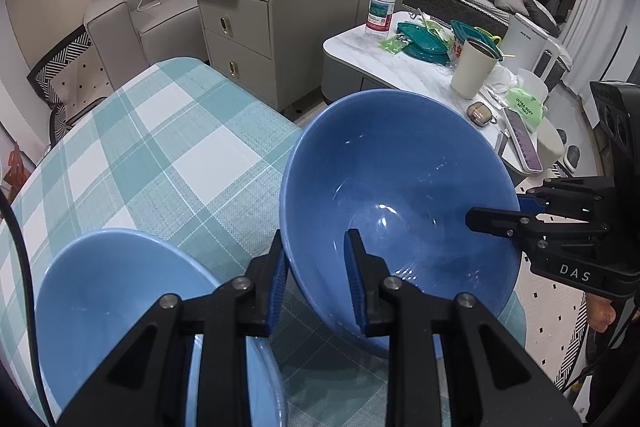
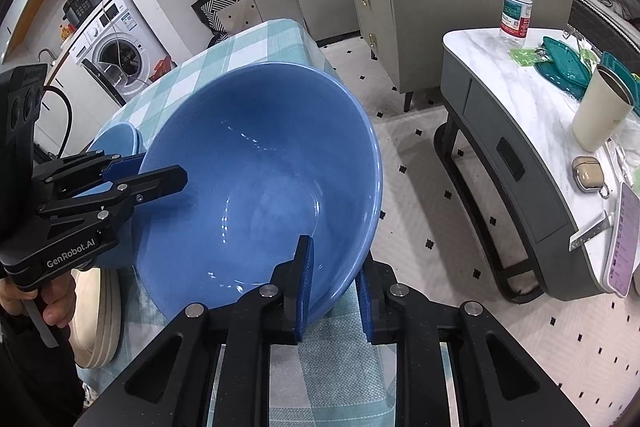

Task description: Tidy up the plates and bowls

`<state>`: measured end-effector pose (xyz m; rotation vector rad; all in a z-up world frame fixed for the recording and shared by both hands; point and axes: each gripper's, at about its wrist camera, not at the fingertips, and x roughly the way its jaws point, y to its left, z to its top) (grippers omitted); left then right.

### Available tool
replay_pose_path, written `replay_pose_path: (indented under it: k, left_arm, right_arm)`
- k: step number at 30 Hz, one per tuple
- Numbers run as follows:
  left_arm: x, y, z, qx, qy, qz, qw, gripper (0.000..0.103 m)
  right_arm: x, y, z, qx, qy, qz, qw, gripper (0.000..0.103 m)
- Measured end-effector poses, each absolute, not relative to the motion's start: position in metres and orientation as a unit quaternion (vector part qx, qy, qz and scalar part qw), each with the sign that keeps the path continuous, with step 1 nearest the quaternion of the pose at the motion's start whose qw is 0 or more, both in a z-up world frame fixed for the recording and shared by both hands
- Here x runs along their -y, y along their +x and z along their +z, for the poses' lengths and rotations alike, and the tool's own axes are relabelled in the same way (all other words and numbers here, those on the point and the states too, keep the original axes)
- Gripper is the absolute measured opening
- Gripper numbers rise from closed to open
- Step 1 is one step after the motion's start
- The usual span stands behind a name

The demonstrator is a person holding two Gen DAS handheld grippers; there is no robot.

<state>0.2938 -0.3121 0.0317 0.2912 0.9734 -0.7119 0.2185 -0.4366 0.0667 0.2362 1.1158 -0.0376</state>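
Note:
A large blue bowl (image 1: 400,187) (image 2: 260,179) hangs tilted over the right edge of the teal-checked tablecloth (image 1: 160,147) (image 2: 256,43). My left gripper (image 1: 318,283) (image 2: 160,175) is shut on its near-left rim, one finger outside the wall and one inside. On the opposite rim my right gripper (image 2: 334,291) (image 1: 492,215) is shut in the same way. A second, lighter blue bowl (image 1: 120,287) (image 2: 116,139) rests on the cloth to the left, beside my left gripper. Cream plates (image 2: 100,315) are stacked at the cloth's near left.
A marble side table (image 1: 380,63) (image 2: 520,83) stands to the right with a water bottle (image 1: 382,3), a cream cup (image 1: 472,67), teal lids and a phone (image 2: 624,239). A grey cabinet (image 1: 260,27) and sofa lie behind. Patterned floor shows between the tables.

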Motion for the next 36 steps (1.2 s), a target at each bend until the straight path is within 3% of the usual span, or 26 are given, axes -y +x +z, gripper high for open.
replay_pose_path:
  k: [36]
  left_arm:
    - [0.271,0.284,0.087,-0.407,0.121,-0.294,0.856,0.026]
  right_arm:
    - [0.395,0.232,0.130,-0.488,0.054,0.006,0.871,0.019]
